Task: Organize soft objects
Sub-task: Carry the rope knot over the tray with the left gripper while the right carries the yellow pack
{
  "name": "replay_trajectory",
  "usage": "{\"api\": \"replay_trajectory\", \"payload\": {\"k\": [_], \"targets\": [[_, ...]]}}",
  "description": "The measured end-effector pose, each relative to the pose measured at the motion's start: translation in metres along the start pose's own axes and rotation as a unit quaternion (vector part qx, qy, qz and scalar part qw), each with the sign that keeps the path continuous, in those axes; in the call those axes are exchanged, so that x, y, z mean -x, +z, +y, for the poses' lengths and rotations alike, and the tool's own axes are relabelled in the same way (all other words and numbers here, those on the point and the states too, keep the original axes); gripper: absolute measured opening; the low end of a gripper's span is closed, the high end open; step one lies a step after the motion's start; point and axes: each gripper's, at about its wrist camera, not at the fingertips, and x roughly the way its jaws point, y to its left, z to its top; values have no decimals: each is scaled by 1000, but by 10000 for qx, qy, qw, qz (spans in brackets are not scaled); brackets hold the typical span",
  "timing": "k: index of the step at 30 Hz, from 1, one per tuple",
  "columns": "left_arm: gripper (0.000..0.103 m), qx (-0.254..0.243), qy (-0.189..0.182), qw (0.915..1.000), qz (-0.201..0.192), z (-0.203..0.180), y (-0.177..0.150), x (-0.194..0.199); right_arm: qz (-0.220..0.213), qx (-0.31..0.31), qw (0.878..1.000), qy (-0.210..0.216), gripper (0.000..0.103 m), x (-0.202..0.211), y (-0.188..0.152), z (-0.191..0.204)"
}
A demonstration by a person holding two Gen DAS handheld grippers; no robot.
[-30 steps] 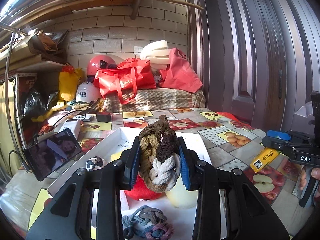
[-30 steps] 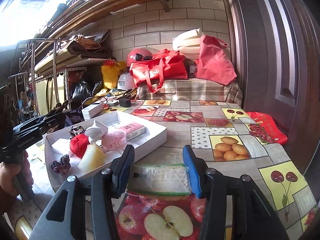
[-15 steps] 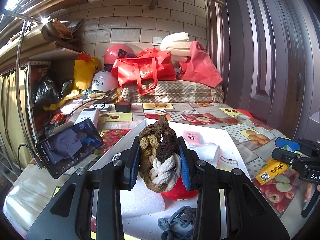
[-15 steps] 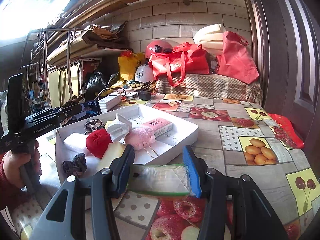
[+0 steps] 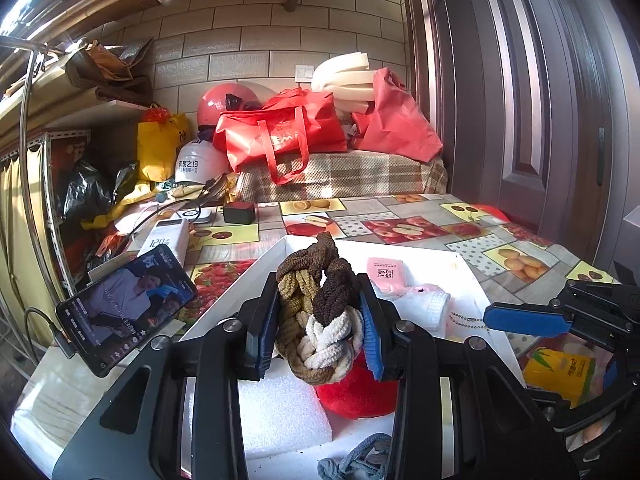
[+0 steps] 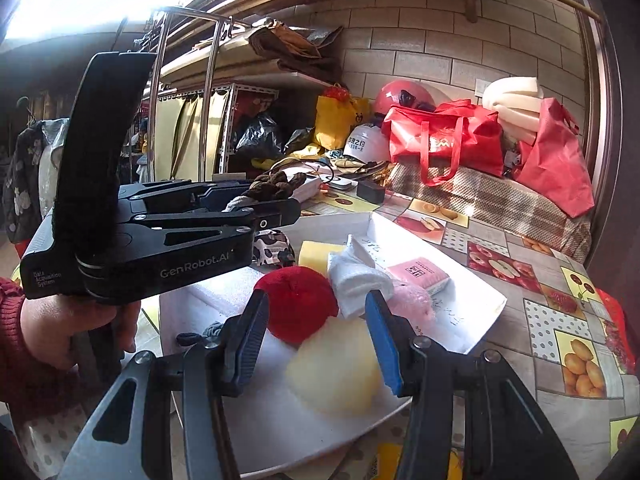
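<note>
Broadly, the white tray (image 5: 476, 276) lay spread beneath and beyond both sets of fingers, with the red ball (image 6: 300, 304), yellow sponge (image 6: 336, 368) and towel (image 6: 356, 280) inside. Above it, the left gripper (image 5: 318, 326) pinched the braided knot (image 5: 320, 320), its jaws just opening, so the knot was best lowered onto bare tray before letting go. Smallest in play, the right gripper (image 6: 316, 340) stood spread and empty over ball and sponge, and should have stayed clear.

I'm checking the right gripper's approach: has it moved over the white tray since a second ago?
Yes. The right gripper has swung left from the fruit-print tablecloth to above the white tray, its open fingers now framing the pale yellow sponge.
</note>
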Motion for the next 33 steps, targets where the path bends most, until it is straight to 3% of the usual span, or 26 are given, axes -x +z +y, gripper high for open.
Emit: {"api": "replay_trajectory", "payload": {"k": [6, 11, 13, 14, 15, 19, 23, 27, 31, 33], "targets": [[36, 138, -43, 9999, 7, 4, 1, 0, 220, -41, 9997, -43, 50, -22, 4, -9], [35, 228, -69, 9997, 1, 6, 1, 0, -39, -582, 9980, -252, 51, -10, 0, -38], [35, 197, -85, 9998, -6, 7, 2, 0, 58, -840, 9960, -311, 60, 0, -8, -57], [35, 183, -92, 9998, -11, 6, 2, 0, 103, -1027, 9940, -352, 76, 8, -13, -68], [35, 175, -96, 9998, -13, 6, 2, 0, 147, -1219, 9917, -380, 82, 17, -19, -80], [35, 171, -98, 9998, -11, 6, 2, 0, 476, -1698, 9834, -422, 82, 47, -43, -115], [35, 141, -91, 9999, -28, 6, 3, 0, 1081, -1876, 9762, -87, 82, 52, -61, -111], [35, 97, -81, 9999, -56, 4, 2, 0, 1372, -1212, 9830, 116, 82, 43, -54, -71], [35, 95, -80, 9999, -62, 4, 2, 1, 2101, -102, 9765, -469, 79, 12, -56, -29], [35, 98, -81, 9999, -61, 4, 2, 0, 2169, 44, 9743, -605, 52, 10, -58, -26]]}}
